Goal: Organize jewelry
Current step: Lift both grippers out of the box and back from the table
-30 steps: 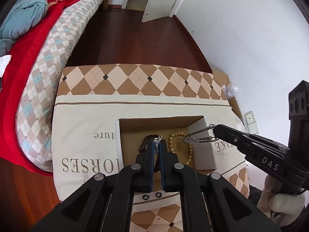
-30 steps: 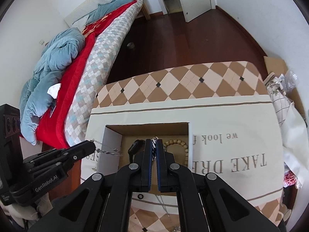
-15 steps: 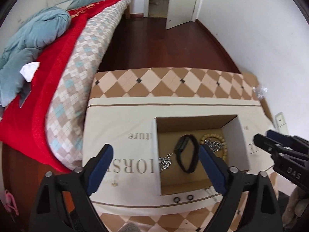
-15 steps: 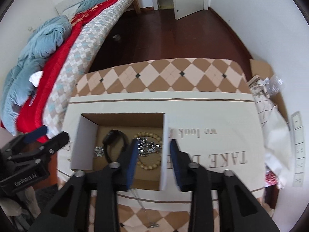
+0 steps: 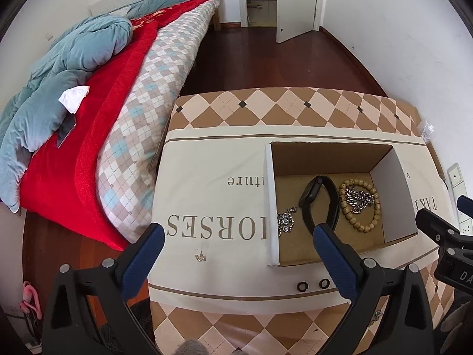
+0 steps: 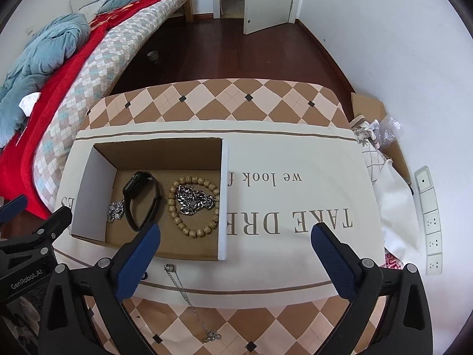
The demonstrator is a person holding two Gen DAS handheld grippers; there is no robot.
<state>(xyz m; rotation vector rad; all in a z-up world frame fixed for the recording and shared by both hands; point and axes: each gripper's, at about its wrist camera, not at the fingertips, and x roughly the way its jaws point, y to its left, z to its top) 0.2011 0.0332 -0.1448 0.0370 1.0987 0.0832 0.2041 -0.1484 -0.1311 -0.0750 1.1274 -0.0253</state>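
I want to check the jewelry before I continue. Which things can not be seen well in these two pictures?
- Two small dark rings: left wrist view only; in the right wrist view the right hand-held gripper covers that spot.
- Thin chain before the cardboard box: right wrist view; its far end is too small to identify.
- Tiny metal piece on the cloth: left wrist view, too small to name.
- Black watch: its near part is behind the left hand-held gripper finger.

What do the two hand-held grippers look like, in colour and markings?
Both are matte black frames with silver screws and blue textured finger pads. The left hand-held gripper carries white "GenRobot.AI" lettering; the right hand-held gripper shows white letters, partly cut off.
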